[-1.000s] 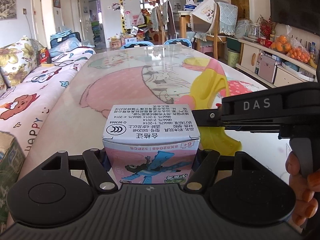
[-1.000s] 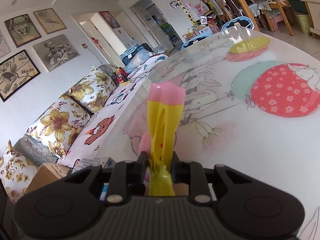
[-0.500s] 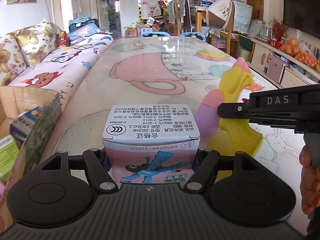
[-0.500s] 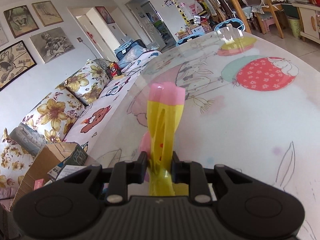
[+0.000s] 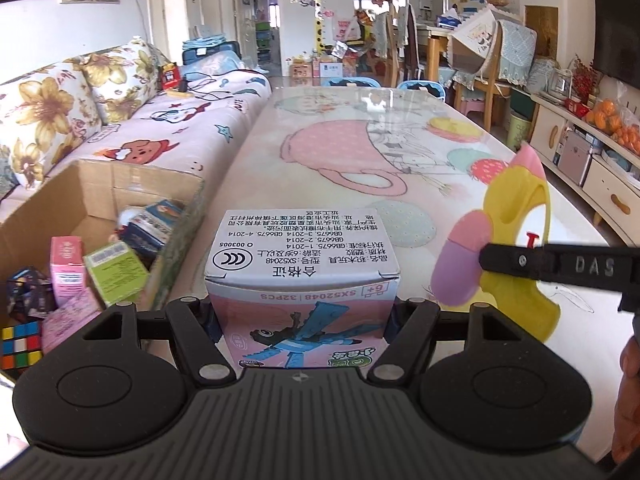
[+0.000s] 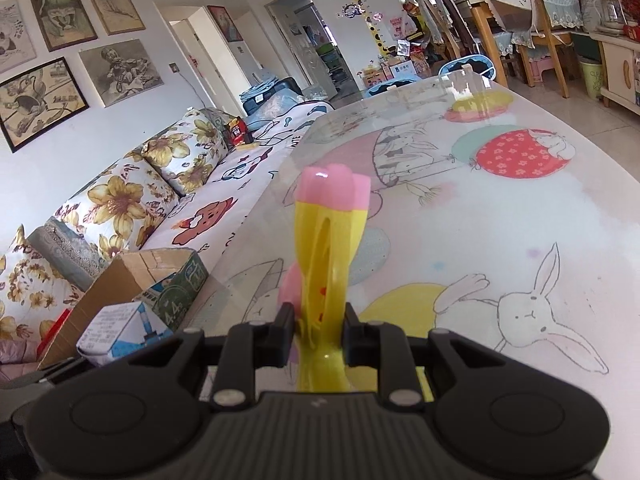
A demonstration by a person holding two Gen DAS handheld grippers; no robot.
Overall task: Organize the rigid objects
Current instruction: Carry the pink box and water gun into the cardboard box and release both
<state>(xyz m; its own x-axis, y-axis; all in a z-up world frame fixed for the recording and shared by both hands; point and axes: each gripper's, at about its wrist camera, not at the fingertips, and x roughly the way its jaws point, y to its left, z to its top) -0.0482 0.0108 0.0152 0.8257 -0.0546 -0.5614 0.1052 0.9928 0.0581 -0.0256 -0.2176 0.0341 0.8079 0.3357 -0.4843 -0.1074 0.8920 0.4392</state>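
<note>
Left gripper (image 5: 302,312) is clamped on the toy box (image 5: 302,280) — one finger on each side face, box upright, printed label on top. It sits over the table's left edge, just right of the carton (image 5: 120,184).

Carton stands open-topped against the table's (image 5: 400,184) left edge, sofa (image 5: 120,128) on its other side. Near wall of the carton is close to the left finger; little gap there. Inside, I count one Rubik's cube (image 5: 20,342) at the near corner, one pink box (image 5: 67,270), one green box (image 5: 116,270), one dark patterned box (image 5: 26,292), plus a blurred pile further back that I cannot count.

Right gripper (image 6: 318,336) is pinched narrow on the yellow toy (image 6: 328,264), pink tip pointing up and away. The left view shows the same toy (image 5: 516,240) held above the table, right of the box, not touching it. One pink-purple lobe sticks out toward the box.

Table ahead of both grippers is bare printed surface all the way to the far end — open on the right side too.

Two held items total: one box, one toy.
</note>
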